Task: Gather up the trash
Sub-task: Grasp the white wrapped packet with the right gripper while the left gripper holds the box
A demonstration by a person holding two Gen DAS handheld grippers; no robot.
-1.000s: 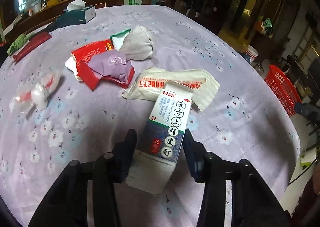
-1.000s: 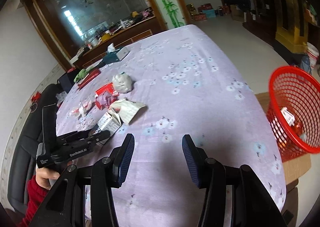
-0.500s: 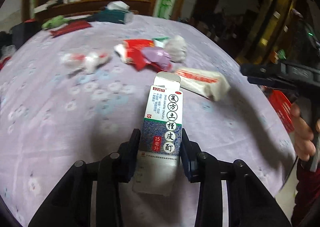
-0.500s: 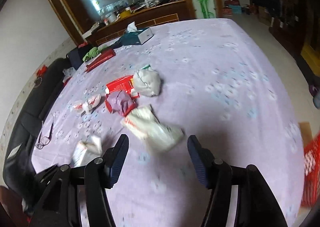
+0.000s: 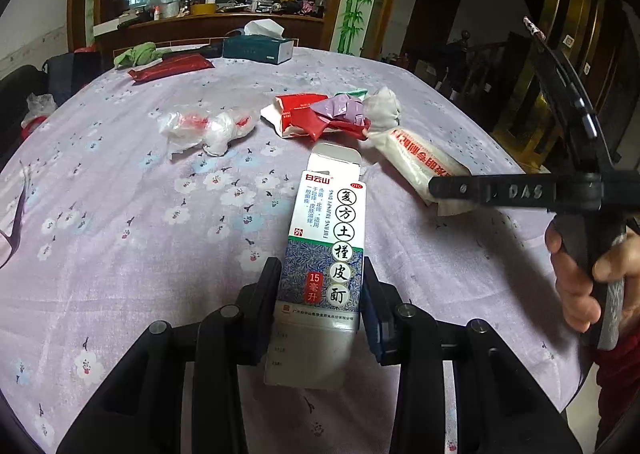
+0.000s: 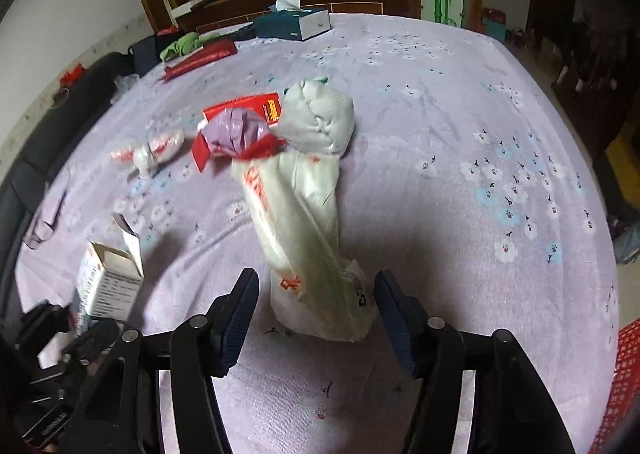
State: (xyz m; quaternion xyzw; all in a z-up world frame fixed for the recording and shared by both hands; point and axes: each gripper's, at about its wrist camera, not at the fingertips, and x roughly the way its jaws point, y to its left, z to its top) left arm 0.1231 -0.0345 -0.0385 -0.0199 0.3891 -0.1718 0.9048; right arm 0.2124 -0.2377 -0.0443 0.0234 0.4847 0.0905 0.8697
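Left gripper (image 5: 320, 290) is clamped tight on the medicine box (image 5: 326, 250), its top flap open, lifted over the purple cloth (image 5: 120, 214). Right gripper (image 6: 316, 306) is spread wide, its fingers either side of the near end of the white bag (image 6: 304, 222), not touching it. Just beyond the bag: a grey bundle (image 6: 320, 118), red wrapper (image 6: 244, 106) and purple wrapper (image 6: 236, 130).

My right tongs (image 6: 316, 308) gape wide around the near end of a long white plastic bag (image 6: 298, 222) lying on the lilac floral tabletop (image 6: 460, 142), neither finger touching it. At twelve o'clock beyond it sit a knotted white bundle (image 6: 320, 118) and red and purple wrappers (image 6: 236, 130). At nine o'clock, an open white carton (image 6: 108, 278).
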